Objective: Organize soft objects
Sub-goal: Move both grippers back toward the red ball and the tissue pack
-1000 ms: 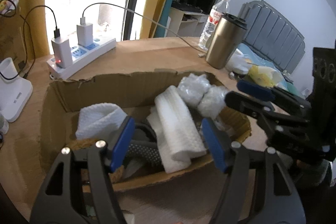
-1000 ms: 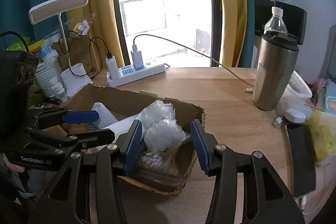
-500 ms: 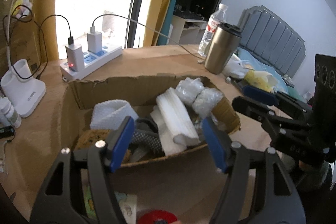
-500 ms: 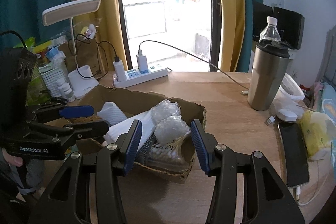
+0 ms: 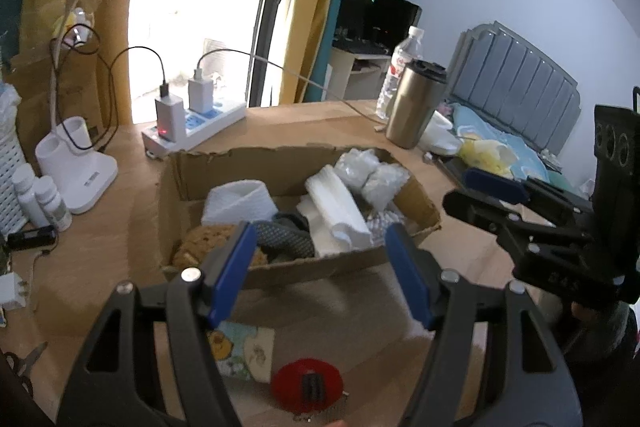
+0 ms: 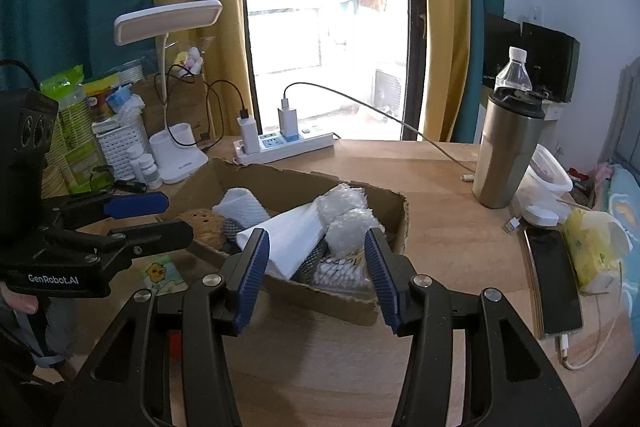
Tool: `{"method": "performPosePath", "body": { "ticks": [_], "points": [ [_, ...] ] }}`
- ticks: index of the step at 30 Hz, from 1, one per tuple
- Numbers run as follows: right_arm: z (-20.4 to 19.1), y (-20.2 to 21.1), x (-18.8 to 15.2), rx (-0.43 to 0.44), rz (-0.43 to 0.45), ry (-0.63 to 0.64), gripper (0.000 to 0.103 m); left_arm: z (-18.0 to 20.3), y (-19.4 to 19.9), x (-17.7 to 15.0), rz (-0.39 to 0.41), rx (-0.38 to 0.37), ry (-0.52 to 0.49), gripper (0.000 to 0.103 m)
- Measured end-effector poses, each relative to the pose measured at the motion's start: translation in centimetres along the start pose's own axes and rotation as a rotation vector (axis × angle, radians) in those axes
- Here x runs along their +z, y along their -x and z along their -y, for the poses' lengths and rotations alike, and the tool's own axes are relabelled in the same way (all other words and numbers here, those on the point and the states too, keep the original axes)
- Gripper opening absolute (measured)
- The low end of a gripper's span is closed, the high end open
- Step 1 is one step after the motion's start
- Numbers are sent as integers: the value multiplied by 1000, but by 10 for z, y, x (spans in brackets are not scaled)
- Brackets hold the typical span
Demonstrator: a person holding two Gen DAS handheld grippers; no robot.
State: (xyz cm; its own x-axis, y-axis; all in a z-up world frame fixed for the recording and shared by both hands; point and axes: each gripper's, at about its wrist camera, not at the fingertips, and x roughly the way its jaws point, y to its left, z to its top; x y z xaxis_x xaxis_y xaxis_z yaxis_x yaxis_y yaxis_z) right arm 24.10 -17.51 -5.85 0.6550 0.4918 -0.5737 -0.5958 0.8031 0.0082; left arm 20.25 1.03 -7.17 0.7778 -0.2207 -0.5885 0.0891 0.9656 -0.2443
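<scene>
Soft objects (image 5: 332,207) fill the cardboard box (image 6: 352,301) at 12 o'clock, seemingly done; both hand-held grippers (image 5: 320,267) (image 6: 316,271) spread, empty

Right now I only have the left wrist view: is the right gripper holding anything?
Observer: No. The right gripper is open, with nothing between its pads.
Operator: What lies past the tumbler, on its right?
Observer: A phone lies flat near the table edge, with a cable plugged into its near end.
Operator: And behind the basket on the far left?
Observer: Green packets are stacked there, against the teal curtain.
</scene>
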Motion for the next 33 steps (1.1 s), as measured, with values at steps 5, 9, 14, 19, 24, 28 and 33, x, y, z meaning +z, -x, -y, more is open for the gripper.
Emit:
{"method": "performPosePath", "body": {
  "ticks": [5,9,14,19,24,28,33],
  "points": [
    [-10,9,-1,-3,9,6,55,0,17,-7,23,11,-11,69],
    [-19,14,-5,-1,12,10,59,-1,29,-12,40,12,-17,69],
    [-30,19,-9,2,3,27,59,-4,43,-19,60,13,-11,70],
    [-40,24,-11,4,1,36,60,-9,55,-27,70,18,3,71],
    [-50,23,-17,10,-8,44,60,-17,64,-38,75,27,18,76],
    [-61,16,-24,20,-32,48,60,-29,70,-50,69,34,42,82],
    [-78,1,-33,45,-67,53,61,-44,72,-64,49,51,66,82]
  ]
}}
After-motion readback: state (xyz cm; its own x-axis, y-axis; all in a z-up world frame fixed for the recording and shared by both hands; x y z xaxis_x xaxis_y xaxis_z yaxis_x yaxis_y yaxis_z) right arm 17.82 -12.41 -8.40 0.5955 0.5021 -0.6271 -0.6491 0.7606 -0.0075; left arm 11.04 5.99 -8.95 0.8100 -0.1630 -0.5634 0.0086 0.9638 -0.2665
